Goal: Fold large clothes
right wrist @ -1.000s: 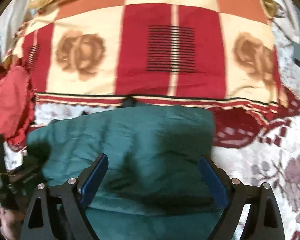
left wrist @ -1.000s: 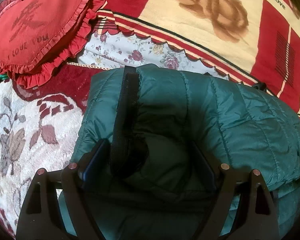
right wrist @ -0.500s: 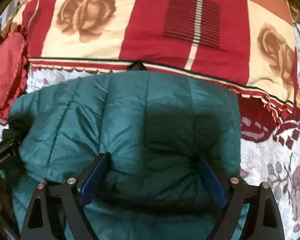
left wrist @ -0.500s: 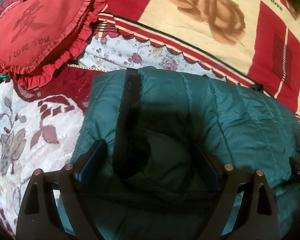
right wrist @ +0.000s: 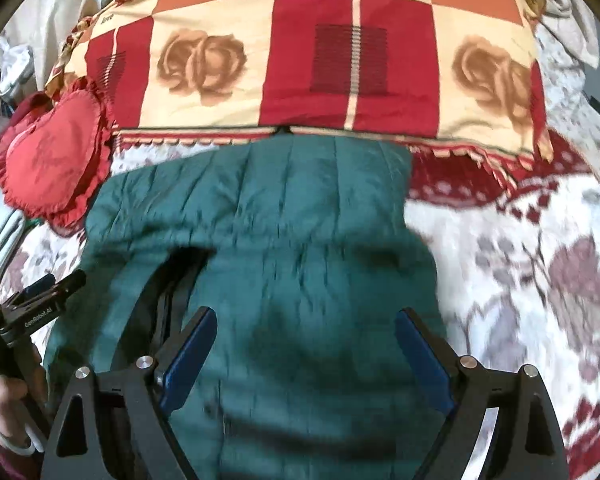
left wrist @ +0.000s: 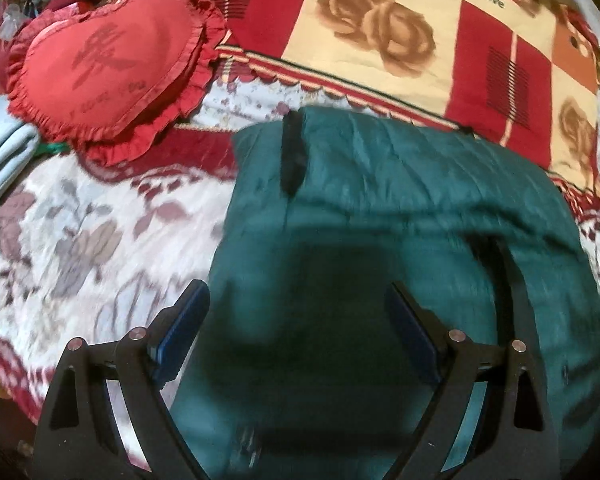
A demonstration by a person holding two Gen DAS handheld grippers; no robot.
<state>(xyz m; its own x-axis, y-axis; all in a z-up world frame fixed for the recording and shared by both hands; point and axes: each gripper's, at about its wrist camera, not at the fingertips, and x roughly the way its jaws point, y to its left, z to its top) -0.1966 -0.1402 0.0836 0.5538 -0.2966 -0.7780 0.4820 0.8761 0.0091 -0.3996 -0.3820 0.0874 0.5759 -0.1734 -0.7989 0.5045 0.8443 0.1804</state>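
Note:
A dark green quilted puffer jacket [left wrist: 400, 200] lies folded on the bed, with a black zipper strip [left wrist: 293, 152] running down its upper left part. My left gripper [left wrist: 296, 304] hovers open above the jacket's near left part, nothing between its blue pads. In the right wrist view the same jacket [right wrist: 284, 208] fills the middle. My right gripper [right wrist: 306, 324] stands open over its near part, empty. The left gripper [right wrist: 40, 292] shows at that view's left edge, held by a hand [right wrist: 8, 400]. A dark opening with a zipper [right wrist: 168, 292] gapes in the jacket's near left.
A red heart-shaped frilled cushion [left wrist: 108, 64] lies left of the jacket. A red and cream rose-patterned blanket [right wrist: 312, 48] lies folded behind it. The bed cover [right wrist: 540, 280] is white with maroon flowers. Pale folded cloth [left wrist: 0, 160] sits at the far left.
Both grippers have drawn back and up from the jacket, so more of it and the bed shows. The left gripper's jaws no longer straddle the zipper strip. The jacket stays lying flat.

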